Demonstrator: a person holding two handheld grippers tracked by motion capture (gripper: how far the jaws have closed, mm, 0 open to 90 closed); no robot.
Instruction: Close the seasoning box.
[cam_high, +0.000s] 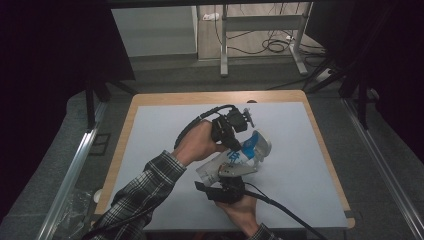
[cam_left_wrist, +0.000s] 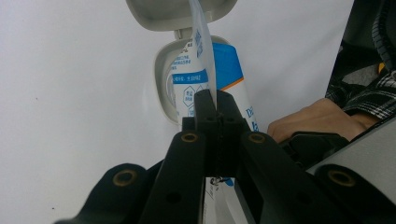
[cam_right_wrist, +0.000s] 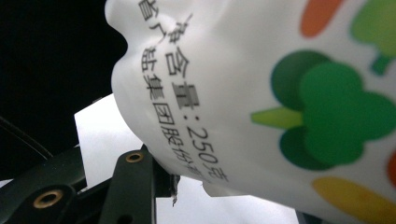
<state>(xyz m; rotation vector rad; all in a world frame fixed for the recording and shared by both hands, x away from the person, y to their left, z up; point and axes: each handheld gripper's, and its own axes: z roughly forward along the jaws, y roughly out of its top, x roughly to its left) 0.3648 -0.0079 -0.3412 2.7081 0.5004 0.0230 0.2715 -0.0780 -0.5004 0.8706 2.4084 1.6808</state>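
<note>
The left gripper (cam_left_wrist: 217, 109) pinches the top edge of a printed bag (cam_left_wrist: 196, 65) standing inside an open-lidded grey tub (cam_left_wrist: 161, 79) above the table (cam_high: 300, 150); the right gripper (cam_high: 235, 172) clamps the bag's lower body

The pouch (cam_high: 239, 159) sits between the two tools above the table (cam_high: 300, 165). The left tool (cam_high: 231, 142) is on its far side, pinching its thin edge; the right tool (cam_high: 227, 182) is on its near side, jaws against it. A container (cam_left_wrist: 164, 88) lies beyond the left tool, behind the pouch.
</note>
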